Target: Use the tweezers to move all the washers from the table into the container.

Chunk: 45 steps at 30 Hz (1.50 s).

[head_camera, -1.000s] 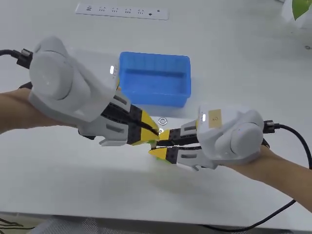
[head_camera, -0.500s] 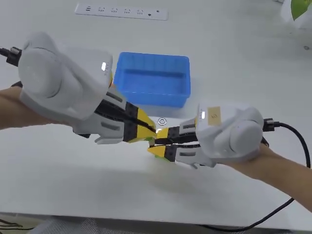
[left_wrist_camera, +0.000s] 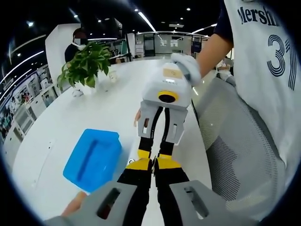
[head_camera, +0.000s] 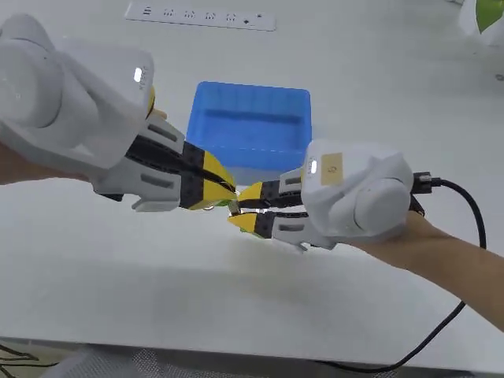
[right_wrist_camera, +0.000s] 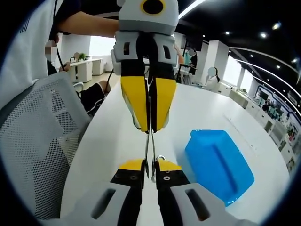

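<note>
The container's (head_camera: 253, 88) near wall is partly hidden; the washer (right_wrist_camera: 160, 158) seems barely legible.

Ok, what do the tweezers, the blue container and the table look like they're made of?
Tweezers: thin, silvery blades that catch the light, so probably bare steel.
Container: even bright blue with smooth walls and rounded corners, most likely moulded plastic.
Table: flat, plain white with a soft sheen. It could be laminate or painted board; the look doesn't settle it.
</note>
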Motion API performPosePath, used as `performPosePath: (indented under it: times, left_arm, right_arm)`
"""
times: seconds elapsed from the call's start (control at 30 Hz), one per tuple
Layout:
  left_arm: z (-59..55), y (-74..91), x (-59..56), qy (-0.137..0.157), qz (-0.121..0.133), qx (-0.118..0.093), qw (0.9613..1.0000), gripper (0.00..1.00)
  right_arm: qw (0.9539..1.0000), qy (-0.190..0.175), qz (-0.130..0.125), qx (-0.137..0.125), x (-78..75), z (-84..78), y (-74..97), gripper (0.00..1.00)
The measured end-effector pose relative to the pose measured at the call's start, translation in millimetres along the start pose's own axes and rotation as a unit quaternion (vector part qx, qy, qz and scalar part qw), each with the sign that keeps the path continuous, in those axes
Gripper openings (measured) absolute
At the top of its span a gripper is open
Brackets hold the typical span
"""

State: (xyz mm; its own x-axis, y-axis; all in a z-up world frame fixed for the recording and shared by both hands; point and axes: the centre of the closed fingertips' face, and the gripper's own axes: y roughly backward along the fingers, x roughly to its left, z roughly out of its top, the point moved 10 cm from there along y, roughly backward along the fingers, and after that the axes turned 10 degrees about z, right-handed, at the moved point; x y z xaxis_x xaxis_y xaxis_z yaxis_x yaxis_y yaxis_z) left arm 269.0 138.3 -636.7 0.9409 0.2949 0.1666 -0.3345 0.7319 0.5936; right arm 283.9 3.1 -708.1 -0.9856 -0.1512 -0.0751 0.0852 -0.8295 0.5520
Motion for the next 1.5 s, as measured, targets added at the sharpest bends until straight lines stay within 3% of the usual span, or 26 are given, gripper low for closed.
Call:
performPosePath:
  times: [0.17,0.67,1.5]
  left_arm:
    - [-0.9,0.2,2.2,-0.005,0.004,0.003,1.0,0.06]
    - [-8.2,-13.5,11.6,0.011,-0.004,0.013,0.9999,0.06]
    - [-11.7,-17.9,11.7,0.018,-0.007,0.017,0.9997,0.06]
  right_arm:
    - [1.0,0.003,-0.006,0.002,-3.1,-0.7,-1.8,0.11]
    - [0.9994,-0.034,0.001,0.003,-10.4,-15.4,-9.0,0.12]
    - [0.9989,-0.047,0.005,0.007,-8.9,-20.6,-13.8,0.1]
